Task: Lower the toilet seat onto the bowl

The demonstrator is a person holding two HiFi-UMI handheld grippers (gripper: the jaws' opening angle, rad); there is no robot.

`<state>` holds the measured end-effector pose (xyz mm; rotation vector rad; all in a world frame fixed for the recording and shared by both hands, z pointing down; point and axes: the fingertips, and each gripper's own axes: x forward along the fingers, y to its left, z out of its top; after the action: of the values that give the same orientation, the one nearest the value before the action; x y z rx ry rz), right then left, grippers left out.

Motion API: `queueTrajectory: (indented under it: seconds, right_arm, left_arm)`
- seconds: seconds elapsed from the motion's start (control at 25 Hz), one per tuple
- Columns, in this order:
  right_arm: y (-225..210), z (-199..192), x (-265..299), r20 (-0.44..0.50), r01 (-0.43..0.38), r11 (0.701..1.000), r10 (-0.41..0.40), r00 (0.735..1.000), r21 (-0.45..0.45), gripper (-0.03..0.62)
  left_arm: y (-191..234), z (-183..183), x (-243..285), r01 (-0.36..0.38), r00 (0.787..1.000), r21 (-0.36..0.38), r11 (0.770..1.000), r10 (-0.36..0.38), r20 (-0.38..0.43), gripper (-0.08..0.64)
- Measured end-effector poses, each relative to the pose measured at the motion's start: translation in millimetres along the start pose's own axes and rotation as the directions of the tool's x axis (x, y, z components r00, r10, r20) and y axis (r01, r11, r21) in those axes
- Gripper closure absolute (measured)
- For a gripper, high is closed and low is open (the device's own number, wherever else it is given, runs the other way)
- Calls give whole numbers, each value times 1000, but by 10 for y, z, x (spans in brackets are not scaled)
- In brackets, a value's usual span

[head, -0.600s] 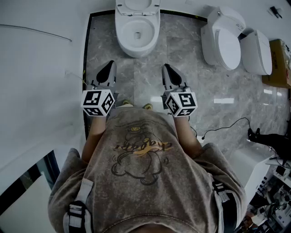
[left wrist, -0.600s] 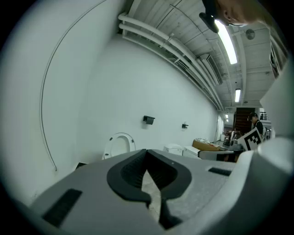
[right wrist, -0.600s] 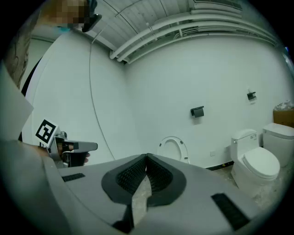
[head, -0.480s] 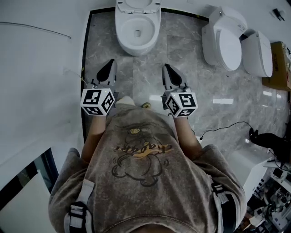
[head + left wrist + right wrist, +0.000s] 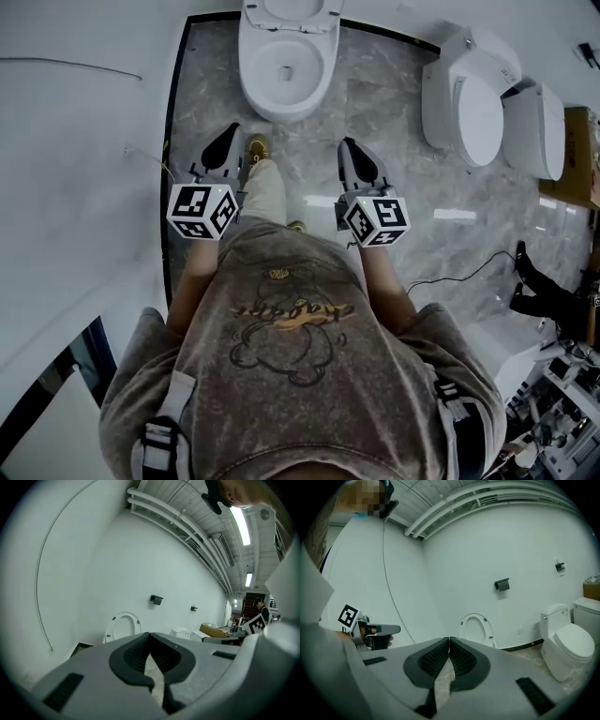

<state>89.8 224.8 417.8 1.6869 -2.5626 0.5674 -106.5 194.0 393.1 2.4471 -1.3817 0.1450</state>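
Observation:
The white toilet (image 5: 286, 66) stands at the top of the head view with its bowl uncovered. Its seat (image 5: 292, 11) is raised against the back wall, and shows upright as a white ring in the left gripper view (image 5: 123, 626) and the right gripper view (image 5: 477, 629). My left gripper (image 5: 230, 129) and right gripper (image 5: 348, 142) are held side by side short of the bowl, pointing at it. Both are shut with nothing between the jaws and touch nothing. The shut jaws fill the foreground of the left gripper (image 5: 150, 637) and right gripper (image 5: 449, 641) views.
The person's leg (image 5: 264, 187) and shoe (image 5: 255, 148) are stepped forward between the grippers. Two more white toilets (image 5: 469, 89) (image 5: 536, 117) stand on the marble floor to the right, near a cardboard box (image 5: 586, 141). A black cable (image 5: 459, 272) lies on the floor. A white wall (image 5: 84, 141) runs along the left.
The person has stepped toward the toilet, one leg now forward between the grippers. Both grippers stay shut and level, a little nearer the bowl.

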Motion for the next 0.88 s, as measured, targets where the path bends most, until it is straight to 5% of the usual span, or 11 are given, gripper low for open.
queueTrajectory:
  seconds: [0.52, 0.88]
  right_arm:
    - [-609, 876, 2227, 34, 47, 999, -46, 998, -21, 565]
    - [-827, 1412, 2798, 37, 25, 999, -23, 999, -41, 561]
  left_arm:
    - [1315, 960, 1974, 86, 996, 31, 996, -86, -16, 551]
    - [1489, 1432, 2708, 119, 991, 95, 988, -113, -66, 549]
